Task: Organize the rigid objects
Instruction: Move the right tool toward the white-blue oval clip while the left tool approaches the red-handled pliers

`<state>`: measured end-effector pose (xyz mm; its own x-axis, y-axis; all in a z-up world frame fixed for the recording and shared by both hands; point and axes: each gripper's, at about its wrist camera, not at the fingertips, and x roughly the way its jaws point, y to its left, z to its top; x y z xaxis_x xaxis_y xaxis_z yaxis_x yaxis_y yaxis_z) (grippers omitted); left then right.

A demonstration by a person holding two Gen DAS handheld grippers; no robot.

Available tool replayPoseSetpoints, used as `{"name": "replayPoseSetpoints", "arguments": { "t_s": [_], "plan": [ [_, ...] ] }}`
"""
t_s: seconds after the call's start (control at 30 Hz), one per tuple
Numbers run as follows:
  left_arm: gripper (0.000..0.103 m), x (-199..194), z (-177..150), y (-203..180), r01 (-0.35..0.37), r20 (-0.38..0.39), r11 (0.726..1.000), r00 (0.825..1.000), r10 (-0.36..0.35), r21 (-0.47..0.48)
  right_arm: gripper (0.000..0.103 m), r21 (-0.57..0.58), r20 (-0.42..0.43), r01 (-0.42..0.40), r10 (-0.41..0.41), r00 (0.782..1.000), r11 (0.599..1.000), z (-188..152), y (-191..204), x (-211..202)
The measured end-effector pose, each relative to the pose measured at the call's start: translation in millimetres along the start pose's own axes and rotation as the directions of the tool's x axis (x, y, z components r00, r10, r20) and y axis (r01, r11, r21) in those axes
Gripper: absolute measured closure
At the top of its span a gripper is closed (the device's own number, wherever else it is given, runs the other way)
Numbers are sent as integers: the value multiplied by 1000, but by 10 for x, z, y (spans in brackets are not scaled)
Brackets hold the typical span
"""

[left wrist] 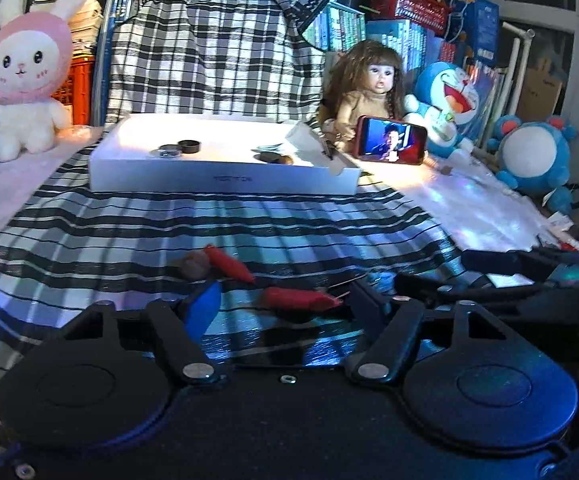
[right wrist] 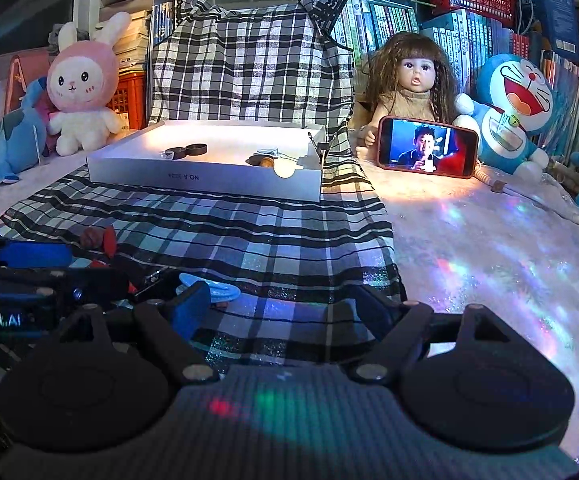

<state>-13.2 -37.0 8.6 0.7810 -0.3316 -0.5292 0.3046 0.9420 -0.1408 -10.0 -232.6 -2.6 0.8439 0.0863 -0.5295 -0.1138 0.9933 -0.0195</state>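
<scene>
Sorting is at the pick-up stage, judged from how things lie: a shallow white box [left wrist: 225, 174] sits at the far end of a checked cloth [left wrist: 229, 224] with a few small pieces already in it, among them a dark ring [left wrist: 190, 146] and a flat round lid [left wrist: 165, 153], while loose items wait on the near part of the cloth. In the left wrist view the left gripper [left wrist: 285, 304] hangs low over a red tapered piece [left wrist: 299, 298], which lies flat between its fingers, blue pad on the left and dark pad on the right; the fingers stand apart and neither pad visibly presses on the piece, though the right pad is very near its tip. A second red tapered piece [left wrist: 229, 265] and a small brownish lump [left wrist: 194, 266] lie just beyond, to the left. The right gripper [right wrist: 285, 304] rests near the cloth's right edge with its fingers wide apart and nothing between them; a pale blue disc [right wrist: 213, 290] lies just beside its left finger. A doll [right wrist: 413, 92] propping a phone [right wrist: 427, 147] sits right of the box. The next move probably calls for clamping squarely across the red piece without nudging its neighbour, then carrying it far to the box.
</scene>
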Motion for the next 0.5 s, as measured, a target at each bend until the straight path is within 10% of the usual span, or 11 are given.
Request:
{"name": "replayPoseSetpoints", "arguments": {
  "t_s": [0.5],
  "plan": [
    [65,20,-65,-101,42,5,998,999,-42,55,15,7,-12,-3,3,1000,1000,-23,-8,36]
  ]
}}
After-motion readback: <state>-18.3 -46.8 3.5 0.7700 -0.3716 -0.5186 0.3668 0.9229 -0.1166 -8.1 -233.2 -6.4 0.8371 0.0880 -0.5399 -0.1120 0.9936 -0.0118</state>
